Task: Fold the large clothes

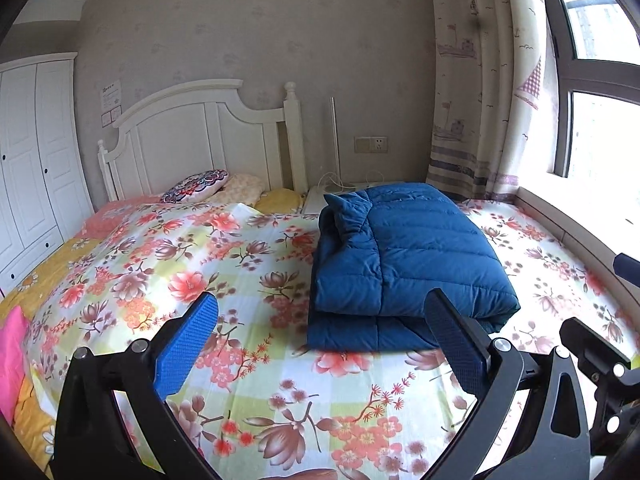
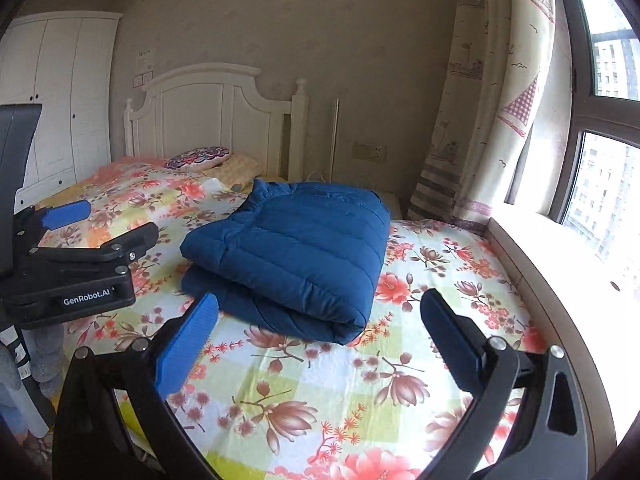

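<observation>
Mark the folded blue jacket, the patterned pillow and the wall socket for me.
folded blue jacket (image 2: 296,248): right wrist view, middle of top quilted layer.
patterned pillow (image 1: 196,190): left wrist view, centre of its face.
wall socket (image 1: 371,144): left wrist view, plate middle.

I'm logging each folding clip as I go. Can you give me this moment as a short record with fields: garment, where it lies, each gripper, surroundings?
garment: blue padded jacket, folded into a thick bundle
where it lies: on the flowered bedsheet, toward the window side of the bed
left gripper: open, empty, short of the jacket
right gripper: open, empty, short of the jacket
surroundings: white headboard, patterned pillow, curtain, white wardrobe
fold status: looks done
</observation>
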